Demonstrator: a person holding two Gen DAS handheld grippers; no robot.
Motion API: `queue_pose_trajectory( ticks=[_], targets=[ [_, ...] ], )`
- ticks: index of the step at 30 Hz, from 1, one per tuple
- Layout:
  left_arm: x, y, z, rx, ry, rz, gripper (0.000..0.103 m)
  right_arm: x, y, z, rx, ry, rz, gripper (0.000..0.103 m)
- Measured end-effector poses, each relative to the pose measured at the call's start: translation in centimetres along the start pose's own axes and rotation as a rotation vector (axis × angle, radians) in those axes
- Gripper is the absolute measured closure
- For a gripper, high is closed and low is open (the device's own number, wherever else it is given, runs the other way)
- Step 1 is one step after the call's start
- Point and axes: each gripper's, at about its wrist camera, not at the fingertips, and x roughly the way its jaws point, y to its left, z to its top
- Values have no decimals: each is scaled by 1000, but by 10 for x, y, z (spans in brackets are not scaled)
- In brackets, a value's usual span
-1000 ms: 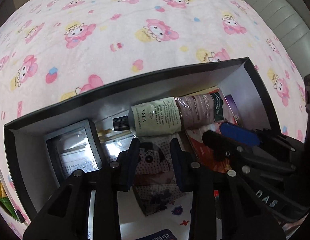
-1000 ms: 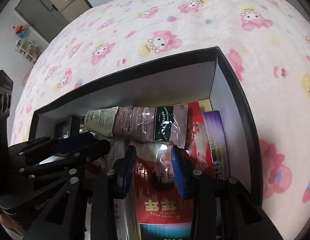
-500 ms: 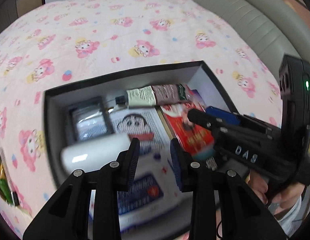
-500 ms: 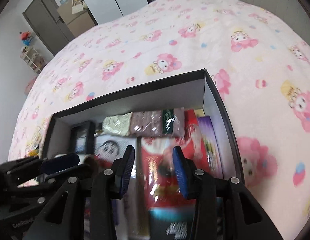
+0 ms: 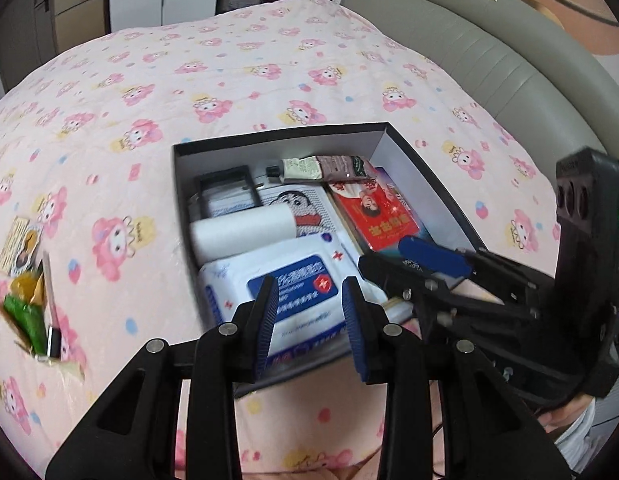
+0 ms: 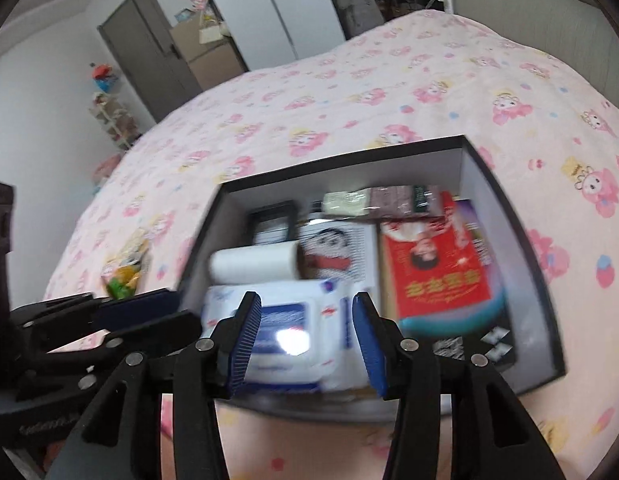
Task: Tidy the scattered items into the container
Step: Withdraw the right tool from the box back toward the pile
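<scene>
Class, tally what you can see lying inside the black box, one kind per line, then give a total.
Tubes: 1
Wipes packs: 1
White rolls: 1
Red packs: 1
Cartoon packs: 1
Black-framed cases: 1
Purple boxes: 1
Total: 7

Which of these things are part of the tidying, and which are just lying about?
Part of the job:
- black box, the container
- wet-wipes pack, white roll, tube and red booklet, all inside it
- snack packets beside the box, not yet in

Just lying about:
- pink blanket
- grey headboard
- cupboard door
</scene>
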Motion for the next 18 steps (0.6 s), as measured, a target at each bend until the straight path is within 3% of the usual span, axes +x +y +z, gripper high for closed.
queue_pose_trajectory(
  ticks=[12,18],
  targets=[
    [-54,66,-42,-99,-64,52,69,13,85,-21,-103,39,99,60],
    [-74,121,-57,-236,-122,65,69,29,132,-20,-162,52,125,60]
  ],
)
